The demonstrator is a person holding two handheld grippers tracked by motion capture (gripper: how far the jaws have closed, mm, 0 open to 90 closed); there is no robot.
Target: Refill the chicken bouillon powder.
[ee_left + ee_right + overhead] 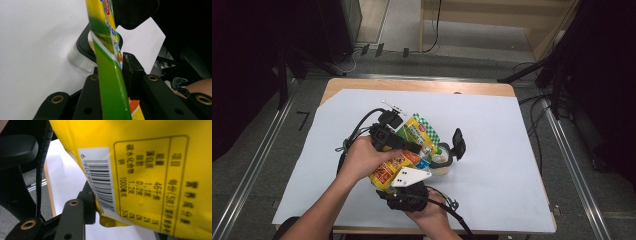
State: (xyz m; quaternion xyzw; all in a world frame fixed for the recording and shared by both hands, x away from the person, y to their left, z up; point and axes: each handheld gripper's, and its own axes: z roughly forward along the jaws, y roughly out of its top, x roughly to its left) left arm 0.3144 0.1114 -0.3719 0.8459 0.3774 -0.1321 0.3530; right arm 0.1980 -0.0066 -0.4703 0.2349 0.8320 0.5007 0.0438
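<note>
Gripping the yellow-green pouch at both ends: left gripper clamps its upper part, right gripper pinches the lower edge — long axis runs seven to one o'clock, mouth tilted over the jar at three o'clock.

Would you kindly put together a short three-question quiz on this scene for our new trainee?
1. True or false: the left gripper is shut on the yellow-green packet.
2. Which thing stands on the white sheet under the packet's upper end? A) a red mug B) a clear jar with a black flip lid C) a metal spoon
3. Fill in: in the right gripper view, the packet's yellow back bears a nutrition table and a ____.

Key: 1 true; 2 B; 3 barcode.
</note>
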